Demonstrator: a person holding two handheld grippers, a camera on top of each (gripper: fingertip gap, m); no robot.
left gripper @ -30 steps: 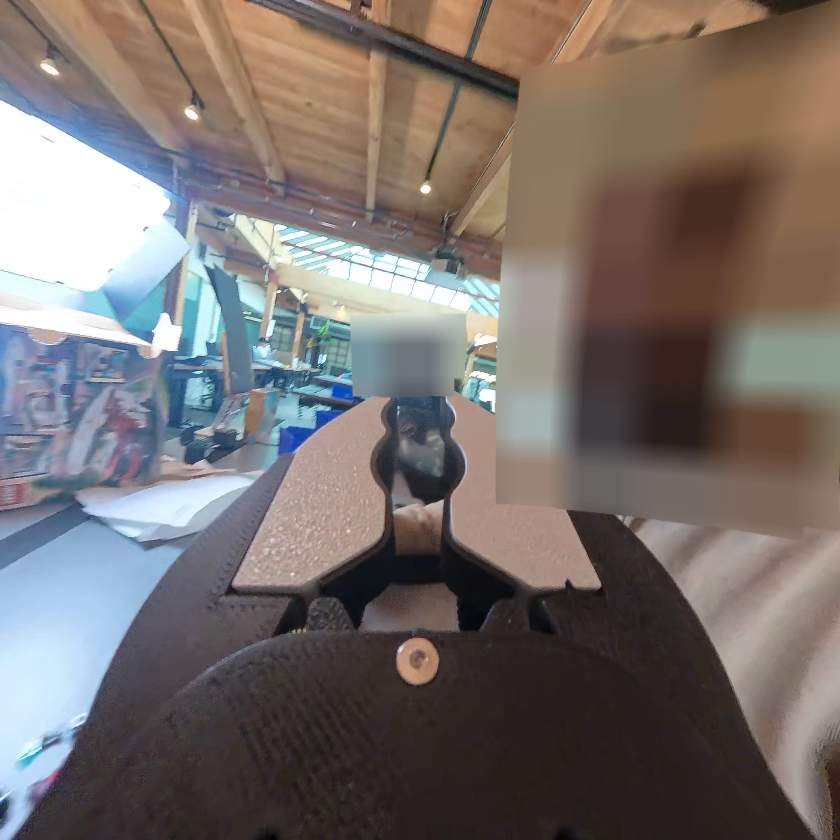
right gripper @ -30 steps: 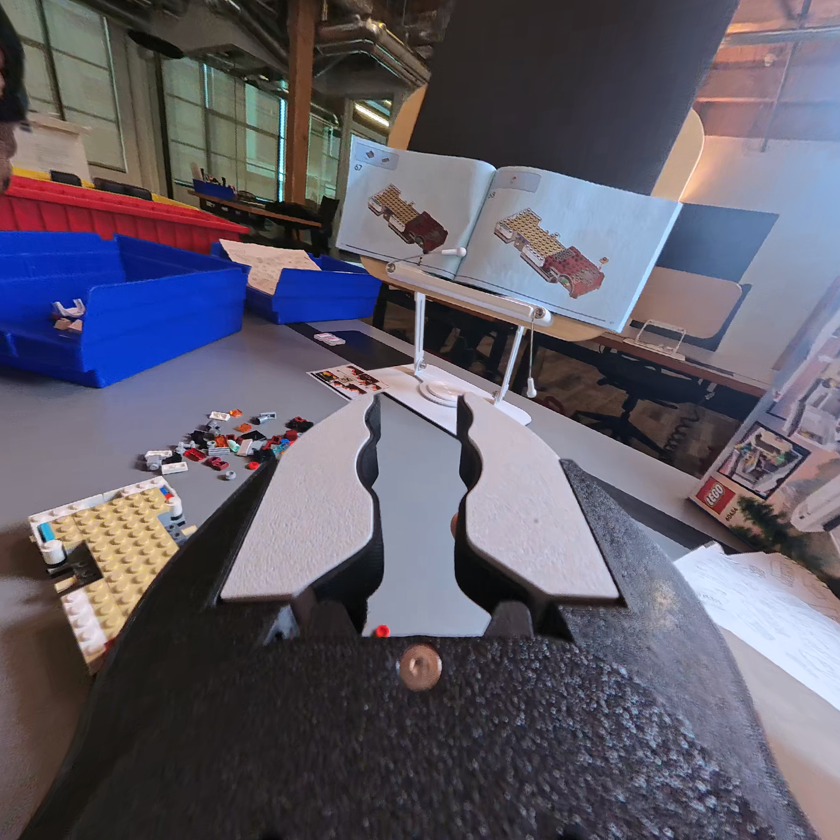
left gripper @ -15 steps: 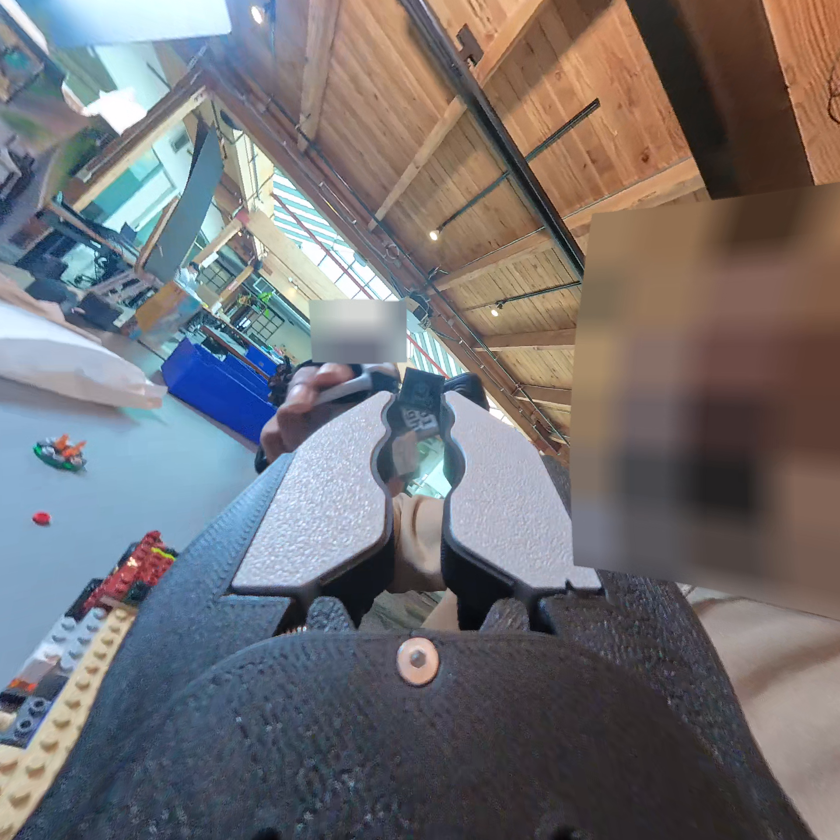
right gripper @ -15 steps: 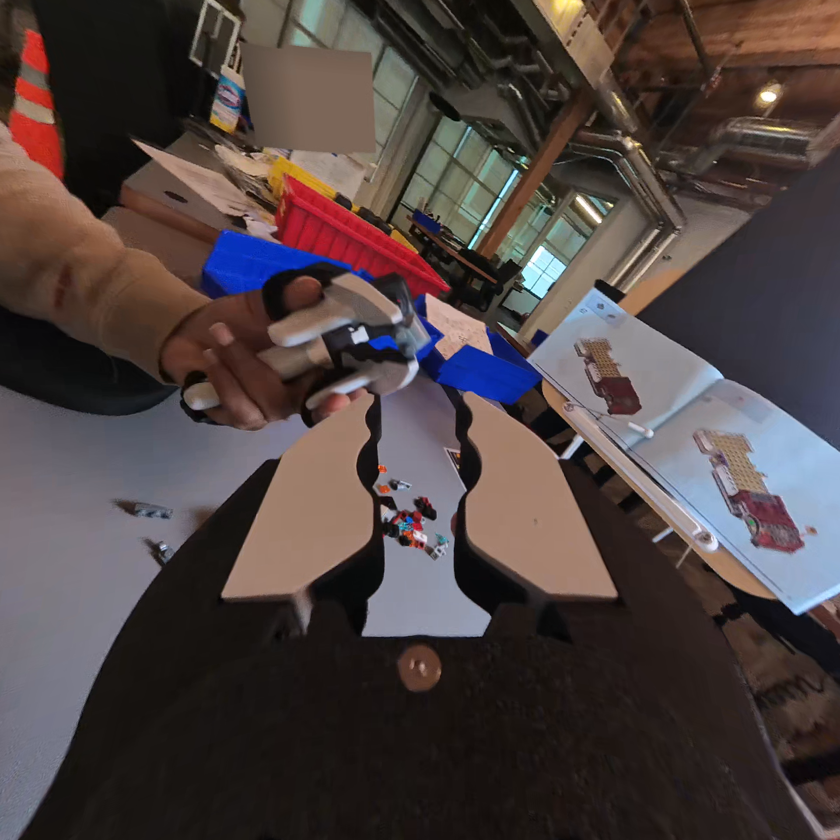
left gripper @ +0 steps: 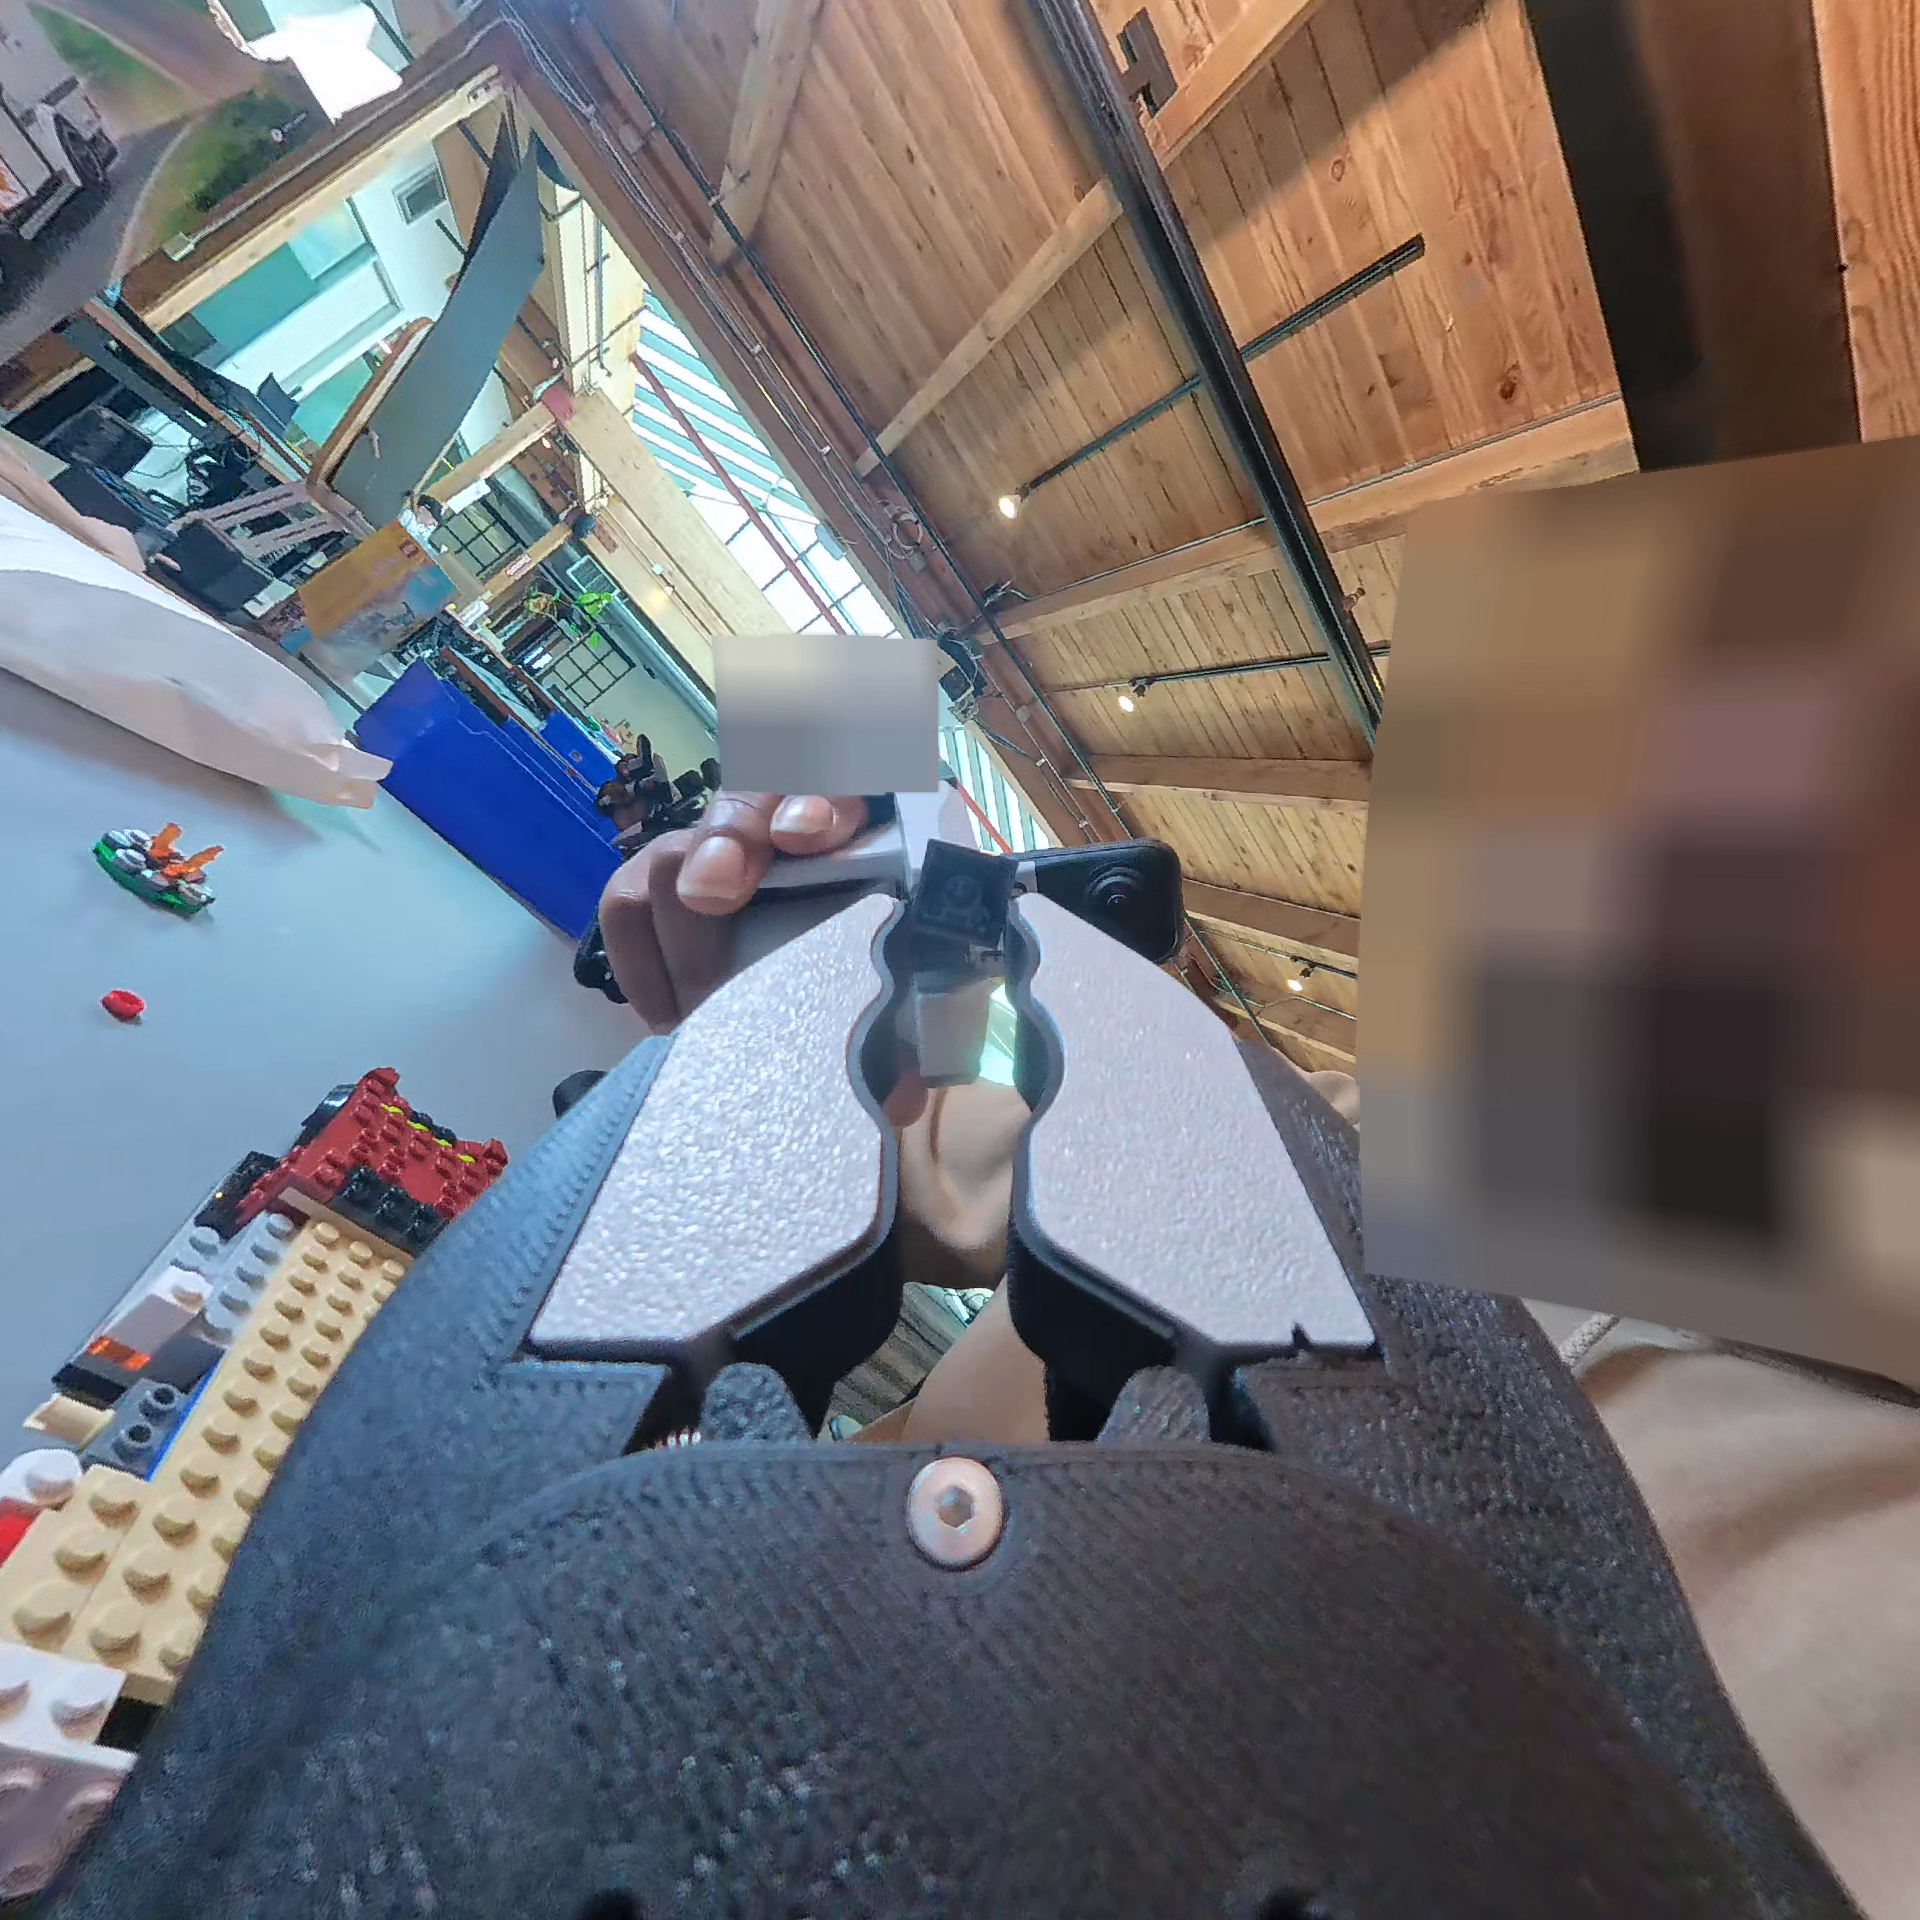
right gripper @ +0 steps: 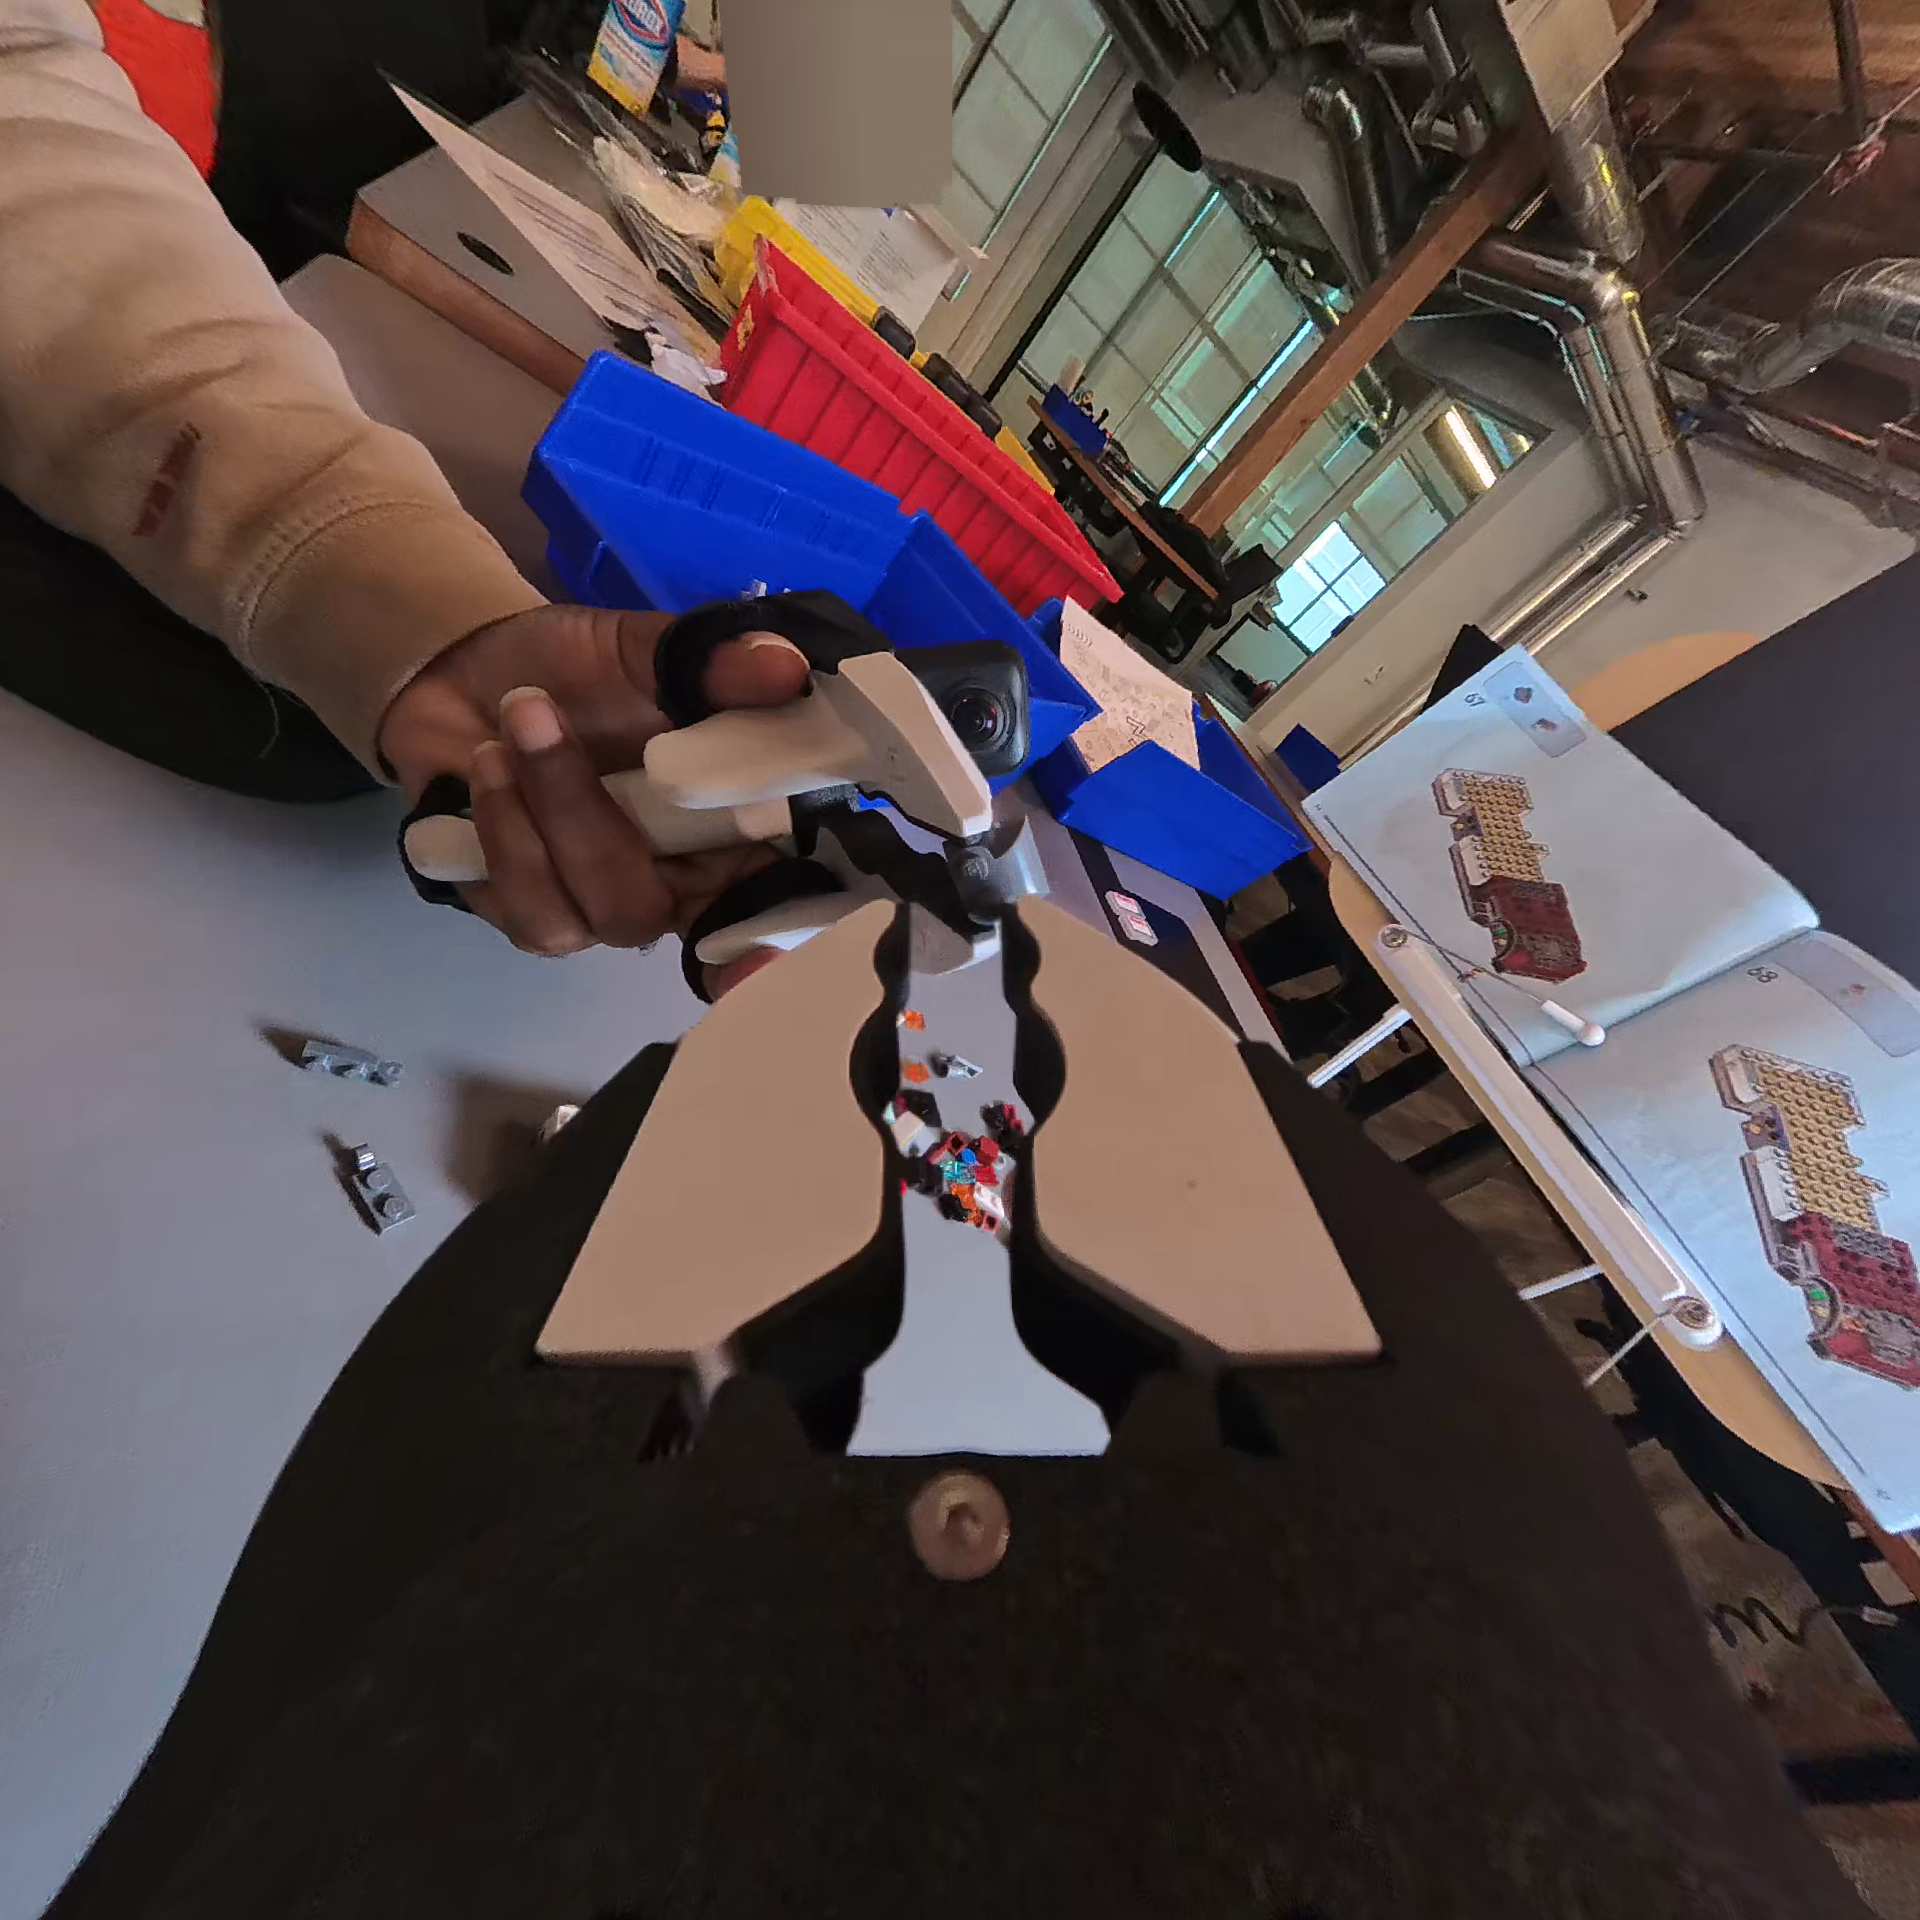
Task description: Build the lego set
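My left gripper [left gripper: 956,914] is raised off the table and shut on a small dark grey lego piece [left gripper: 961,894], held at its fingertips with a light grey part behind it. My right gripper [right gripper: 958,914] faces it tip to tip. Its fingertips are closed in on the same dark grey piece [right gripper: 982,868] from the opposite side. The person's hand [right gripper: 561,831] holds the left gripper. The right gripper's camera [left gripper: 1117,894] shows just beyond the piece in the left wrist view.
The partly built tan and dark red model [left gripper: 260,1351] lies on the grey table [left gripper: 312,987] at the lower left. Loose pieces [right gripper: 956,1153] lie under my right jaws, two grey ones [right gripper: 353,1065] to the left. Blue bins [right gripper: 727,520], a red bin [right gripper: 883,416] and the open booklet on its stand [right gripper: 1662,1039] stand behind. Less than 4 cm separates the two grippers' tips.
Both grippers swung up from the table to face each other. The right jaws were wide and have now narrowed around the piece that the left gripper keeps holding.
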